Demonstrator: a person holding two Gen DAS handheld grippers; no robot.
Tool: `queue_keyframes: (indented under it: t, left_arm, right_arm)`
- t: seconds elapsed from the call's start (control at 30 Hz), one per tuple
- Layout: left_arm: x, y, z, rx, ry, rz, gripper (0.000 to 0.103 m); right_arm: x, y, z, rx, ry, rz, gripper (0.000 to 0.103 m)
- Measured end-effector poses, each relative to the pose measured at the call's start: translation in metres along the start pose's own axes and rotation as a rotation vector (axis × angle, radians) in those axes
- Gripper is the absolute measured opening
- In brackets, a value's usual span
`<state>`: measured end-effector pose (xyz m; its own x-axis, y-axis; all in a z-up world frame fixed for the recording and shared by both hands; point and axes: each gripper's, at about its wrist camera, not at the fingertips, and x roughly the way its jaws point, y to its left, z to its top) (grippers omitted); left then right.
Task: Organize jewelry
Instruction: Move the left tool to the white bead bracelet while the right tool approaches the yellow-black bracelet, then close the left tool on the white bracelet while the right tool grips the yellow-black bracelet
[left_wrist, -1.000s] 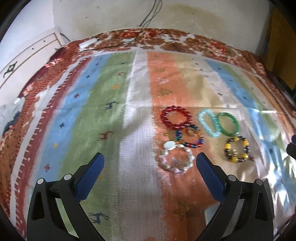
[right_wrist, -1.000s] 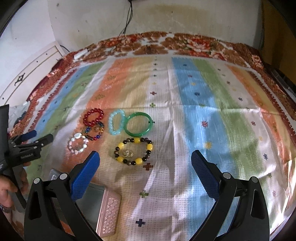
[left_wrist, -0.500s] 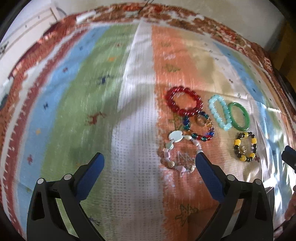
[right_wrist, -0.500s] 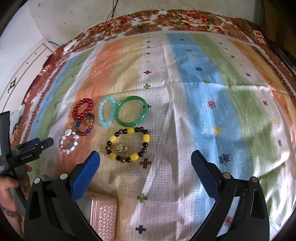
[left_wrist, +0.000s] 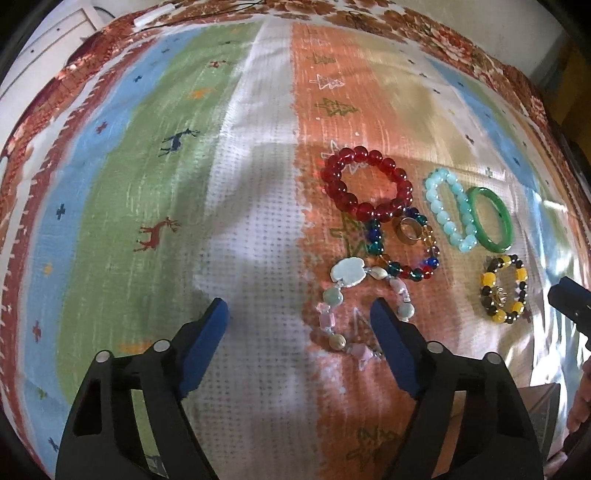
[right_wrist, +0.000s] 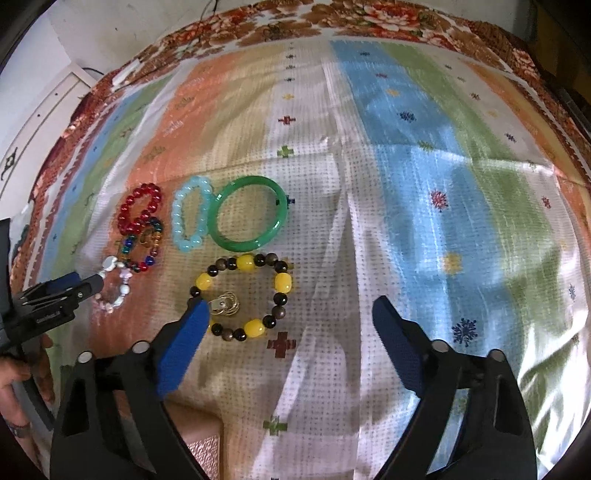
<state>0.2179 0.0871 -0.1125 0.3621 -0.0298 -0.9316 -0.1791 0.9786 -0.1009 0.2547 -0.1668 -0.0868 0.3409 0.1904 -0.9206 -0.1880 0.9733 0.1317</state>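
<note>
Several bracelets lie on a striped cloth. A pale stone bracelet (left_wrist: 343, 306) lies just ahead of my open left gripper (left_wrist: 299, 314), whose right finger covers its near edge. Beyond it lie a multicolour bead bracelet (left_wrist: 406, 254) with a gold ring (left_wrist: 410, 230), a red bead bracelet (left_wrist: 365, 184), a light blue bead bracelet (left_wrist: 448, 210), a green bangle (left_wrist: 493, 219) and a yellow-and-dark bead bracelet (left_wrist: 504, 291). My right gripper (right_wrist: 291, 314) is open; its left finger touches the yellow-and-dark bracelet (right_wrist: 242, 297), which encloses a gold charm (right_wrist: 225, 304). The green bangle (right_wrist: 247, 214) lies beyond.
A pink patterned box (right_wrist: 203, 450) lies under the right gripper near the cloth's front edge. The left gripper (right_wrist: 55, 295) and the hand holding it show at the left of the right wrist view. A white cabinet (right_wrist: 33, 133) stands at the far left.
Both grippers have moved forward and lower toward the bracelets. The left gripper now reaches the pale stone bracelet, the right one the yellow-and-dark bracelet.
</note>
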Motion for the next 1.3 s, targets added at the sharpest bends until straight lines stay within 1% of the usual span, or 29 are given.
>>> queue_keyframes:
  t: [0.13,0.2,0.3,0.4,0.43,0.47,0.5,0.53,0.63,0.67,0.7,0.73,0.77,0.8,0.87,1.0,1.1,1.23,1.3]
  left_arm:
    - [0.004,-0.005,0.001,0.030,-0.003,0.019,0.067]
    - [0.005,-0.008,0.001,0.044,-0.012,0.042,0.063]
    - [0.007,-0.012,-0.002,0.077,-0.012,0.083,0.062]
    - [0.009,-0.013,-0.003,0.093,-0.012,0.100,0.060]
    - [0.009,-0.013,-0.003,0.095,-0.011,0.102,0.057]
    - [0.009,-0.013,-0.003,0.100,-0.011,0.099,0.055]
    - [0.009,-0.013,-0.004,0.102,-0.013,0.100,0.049]
    - [0.008,-0.012,-0.004,0.099,-0.016,0.101,0.041]
    - [0.008,-0.012,-0.005,0.099,-0.021,0.103,0.033]
    - [0.008,-0.013,-0.005,0.106,-0.022,0.106,0.031]
    - [0.008,-0.014,-0.005,0.111,-0.024,0.109,0.025]
    - [0.008,-0.015,-0.006,0.114,-0.024,0.112,0.016]
    - [0.008,-0.015,-0.006,0.115,-0.024,0.113,0.010]
    - [0.007,-0.014,-0.006,0.114,-0.023,0.108,0.010]
    - [0.006,-0.014,-0.006,0.119,-0.022,0.097,0.010]
    - [-0.002,-0.009,-0.006,0.086,-0.031,0.055,0.010]
    - [-0.018,-0.008,-0.006,0.059,-0.072,0.024,0.010]
    - [-0.035,-0.013,-0.006,0.044,-0.121,-0.024,0.010]
    - [-0.040,-0.019,-0.007,0.049,-0.142,-0.024,0.010]
  right_arm:
    - [0.012,0.002,0.002,-0.015,0.021,-0.009,0.081]
    - [0.021,0.003,0.003,-0.016,0.037,-0.012,0.073]
    - [0.031,0.003,0.005,-0.022,0.057,-0.022,0.066]
    - [0.036,0.004,0.006,-0.031,0.060,-0.036,0.063]
    - [0.037,0.004,0.007,-0.030,0.058,-0.039,0.063]
    - [0.038,0.004,0.008,-0.033,0.058,-0.046,0.059]
    - [0.039,0.004,0.009,-0.038,0.058,-0.057,0.053]
    - [0.040,0.004,0.009,-0.047,0.058,-0.071,0.050]
    - [0.041,0.004,0.008,-0.061,0.060,-0.081,0.043]
    - [0.041,0.004,0.008,-0.069,0.062,-0.077,0.038]
    - [0.041,0.005,0.007,-0.071,0.065,-0.075,0.034]
    - [0.042,0.006,0.007,-0.075,0.067,-0.073,0.032]
    - [0.041,0.006,0.007,-0.080,0.069,-0.066,0.022]
    - [0.041,0.006,0.005,-0.080,0.073,-0.054,0.012]
    - [0.039,0.006,0.004,-0.085,0.073,-0.035,0.012]
    - [0.031,0.008,0.003,-0.099,0.058,-0.007,0.012]
    - [0.015,0.013,0.005,-0.102,0.013,-0.015,0.012]
    - [-0.006,0.024,0.005,-0.121,-0.023,0.021,0.012]
    - [-0.014,0.029,0.003,-0.133,-0.031,0.040,0.012]
